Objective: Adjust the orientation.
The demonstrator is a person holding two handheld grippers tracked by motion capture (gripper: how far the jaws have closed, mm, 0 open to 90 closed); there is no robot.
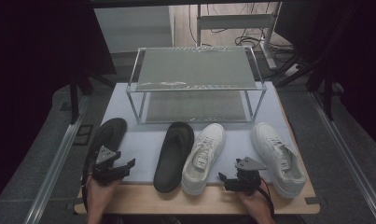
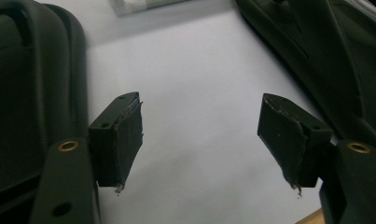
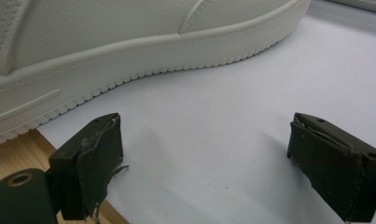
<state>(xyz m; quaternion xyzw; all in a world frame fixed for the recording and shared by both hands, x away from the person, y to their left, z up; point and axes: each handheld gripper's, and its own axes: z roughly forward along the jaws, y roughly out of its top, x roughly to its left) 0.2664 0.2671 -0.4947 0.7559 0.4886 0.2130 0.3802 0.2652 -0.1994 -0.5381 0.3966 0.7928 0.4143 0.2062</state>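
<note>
Dim room, dark at both sides; grey carpet floor with cables and pale desk legs behind the table. Wooden tabletop [image 1: 143,198] covered for most of its depth by a pale lilac-white mat [image 1: 143,149]; bare wood shows along the near edge. Metal rails run along either side of the table.

At the far end of the mat stands a two-tier rack [image 1: 195,84] with a metal frame and grey shelves, both shelves bare.

No brand, label or writing readable on anything; the shoes are too small or too blurred to tell.

Four shoes in a row before the rack: black slipper [image 1: 106,137] far left, partly over the mat's left edge; second black slipper [image 1: 174,156] left of centre; white sneaker [image 1: 203,158] just beside it, touching or nearly so; second white sneaker [image 1: 276,158] far right, well apart from its mate.

Left gripper [image 1: 125,168] held near the table's front edge, in the gap between the two black slippers, just beside the left one. In its own view the pads [image 2: 125,140] stand apart over bare mat, nothing between them, a slipper at each edge.

Right gripper [image 1: 225,179] sits between the two white sneakers near the front edge. Jaws wide apart, pads [image 3: 99,163] over bare mat, holding nothing; a sneaker's ribbed white sole close ahead.
</note>
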